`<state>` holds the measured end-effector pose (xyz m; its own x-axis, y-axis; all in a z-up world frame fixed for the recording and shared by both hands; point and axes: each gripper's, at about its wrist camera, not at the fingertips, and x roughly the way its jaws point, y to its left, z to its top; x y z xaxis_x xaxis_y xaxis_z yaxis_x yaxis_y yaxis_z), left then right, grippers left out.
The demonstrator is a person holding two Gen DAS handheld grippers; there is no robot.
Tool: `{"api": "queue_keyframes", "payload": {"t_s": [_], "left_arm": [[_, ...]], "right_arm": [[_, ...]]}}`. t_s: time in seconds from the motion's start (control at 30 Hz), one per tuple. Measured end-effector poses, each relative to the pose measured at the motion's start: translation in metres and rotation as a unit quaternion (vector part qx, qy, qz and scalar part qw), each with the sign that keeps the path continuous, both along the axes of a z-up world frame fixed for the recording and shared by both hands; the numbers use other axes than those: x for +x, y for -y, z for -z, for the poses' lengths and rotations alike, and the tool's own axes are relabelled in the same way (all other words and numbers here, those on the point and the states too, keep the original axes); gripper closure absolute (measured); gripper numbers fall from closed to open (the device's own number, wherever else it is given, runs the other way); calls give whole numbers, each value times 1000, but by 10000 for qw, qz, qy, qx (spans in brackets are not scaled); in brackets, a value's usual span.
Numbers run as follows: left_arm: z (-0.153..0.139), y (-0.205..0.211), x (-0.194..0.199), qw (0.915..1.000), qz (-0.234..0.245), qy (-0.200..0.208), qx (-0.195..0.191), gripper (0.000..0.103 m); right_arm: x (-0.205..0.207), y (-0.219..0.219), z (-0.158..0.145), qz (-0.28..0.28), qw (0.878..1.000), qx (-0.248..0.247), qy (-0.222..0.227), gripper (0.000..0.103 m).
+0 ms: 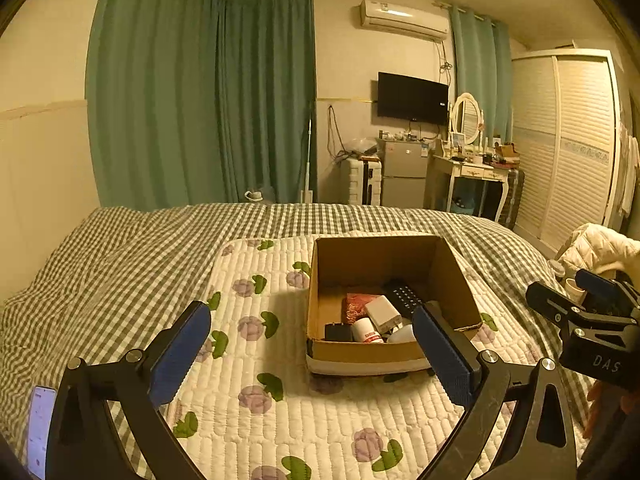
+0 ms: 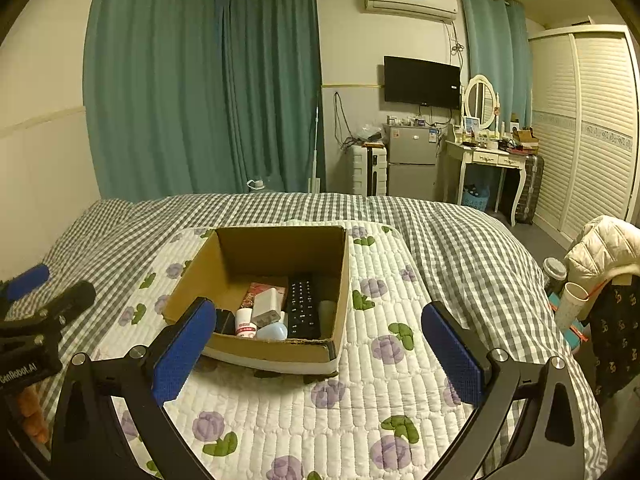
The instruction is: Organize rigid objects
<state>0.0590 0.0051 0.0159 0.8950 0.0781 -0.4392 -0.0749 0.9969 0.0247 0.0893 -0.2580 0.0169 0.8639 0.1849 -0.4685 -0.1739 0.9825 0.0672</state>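
An open cardboard box [image 1: 456,280] [image 2: 192,280] stands on a white quilted floral mat [image 1: 280,420] [image 2: 380,380] on the bed. Inside lie a black remote [image 1: 406,298] [image 2: 304,308], a white charger block [image 1: 382,314] [image 2: 266,306], a small white bottle [image 1: 366,332] [image 2: 245,324], a red packet [image 1: 354,300] [image 2: 260,290], a black cube [image 1: 338,332] and a pale blue rounded item [image 2: 272,331]. My left gripper [image 1: 316,356] is open and empty, just before the box's near left. My right gripper [image 2: 320,356] is open and empty, before the box's near wall.
The bed has a grey checked cover [image 1: 120,248] [image 2: 460,232]. A phone [image 1: 40,428] lies at the near left. A chair with a white jacket [image 2: 600,248] and cups [image 2: 572,304] stands on the right. A fridge [image 2: 412,160], dressing table [image 2: 492,160] and wardrobe [image 2: 588,128] stand at the far wall.
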Motion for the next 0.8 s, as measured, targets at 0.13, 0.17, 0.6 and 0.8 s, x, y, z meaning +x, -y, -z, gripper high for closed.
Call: {"api": "queue_keyframes", "payload": {"t_s": [0.13,0.17,0.6,0.8], "left_arm": [[-3,-1,1,10000,-35,-25,-43,0],[-3,0,2,10000,-35,-26,-53,0],[-2,2,3,10000,-18,-91,3,0],[-2,2,2,9999,-21,-115,14,0]], "right_arm": [[1,0,0,-9,10000,34,-55,0],[1,0,0,-8,10000,39,-58,0],[3,4,1,67,9999,87,-84,0],[3,3,2,74,9999,50,-131,0]]}}
